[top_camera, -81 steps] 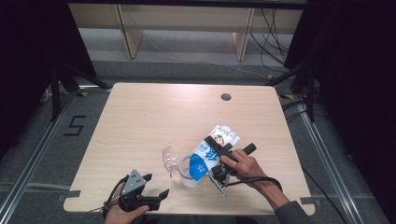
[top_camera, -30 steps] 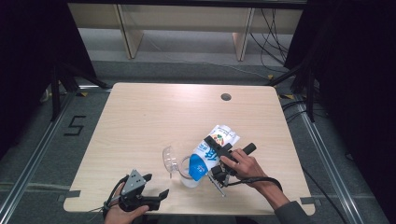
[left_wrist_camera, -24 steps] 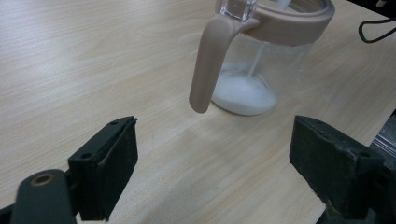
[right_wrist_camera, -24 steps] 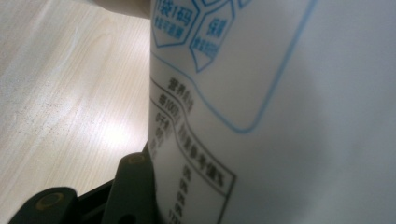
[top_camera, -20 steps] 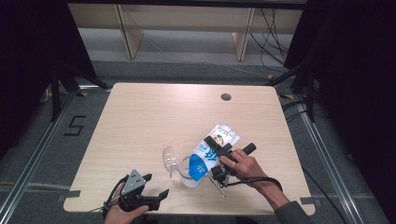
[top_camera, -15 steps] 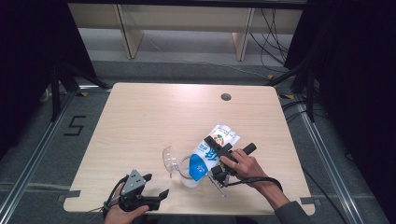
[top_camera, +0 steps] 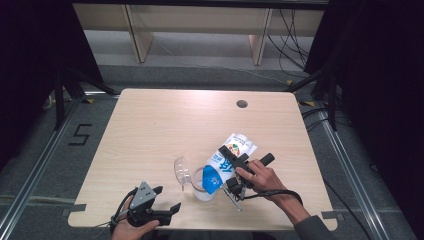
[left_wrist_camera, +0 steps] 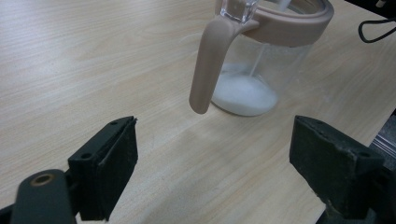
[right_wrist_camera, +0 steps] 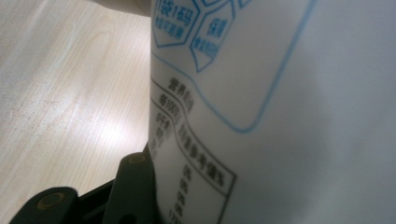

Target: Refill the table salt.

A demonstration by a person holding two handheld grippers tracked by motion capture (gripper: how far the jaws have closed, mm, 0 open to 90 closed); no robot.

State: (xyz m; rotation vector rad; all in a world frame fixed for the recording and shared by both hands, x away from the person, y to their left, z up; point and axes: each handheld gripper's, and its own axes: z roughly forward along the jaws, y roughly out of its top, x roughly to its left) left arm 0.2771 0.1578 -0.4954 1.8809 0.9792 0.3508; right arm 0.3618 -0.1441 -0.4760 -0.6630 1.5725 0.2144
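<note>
A white and blue carton [top_camera: 231, 156] lies tilted, spout end down, over a clear jug [top_camera: 201, 186] near the table's front edge. My right gripper [top_camera: 229, 170] is shut on the carton, whose printed side [right_wrist_camera: 280, 116] hides all but one black finger [right_wrist_camera: 133, 186] in the right gripper view. The jug [left_wrist_camera: 261, 60] has a beige rim and handle [left_wrist_camera: 210, 60] and holds a little white liquid [left_wrist_camera: 243, 91]; a thin white stream runs down inside. My left gripper [top_camera: 167, 199] rests at the front left, open [left_wrist_camera: 212, 163], facing the jug with nothing between its jaws.
The jug's clear lid [top_camera: 181, 170] stands flipped open to its left. A round cable hole [top_camera: 242, 104] sits in the wooden table [top_camera: 165, 125] at the back right. Black cables trail from both grippers off the front edge.
</note>
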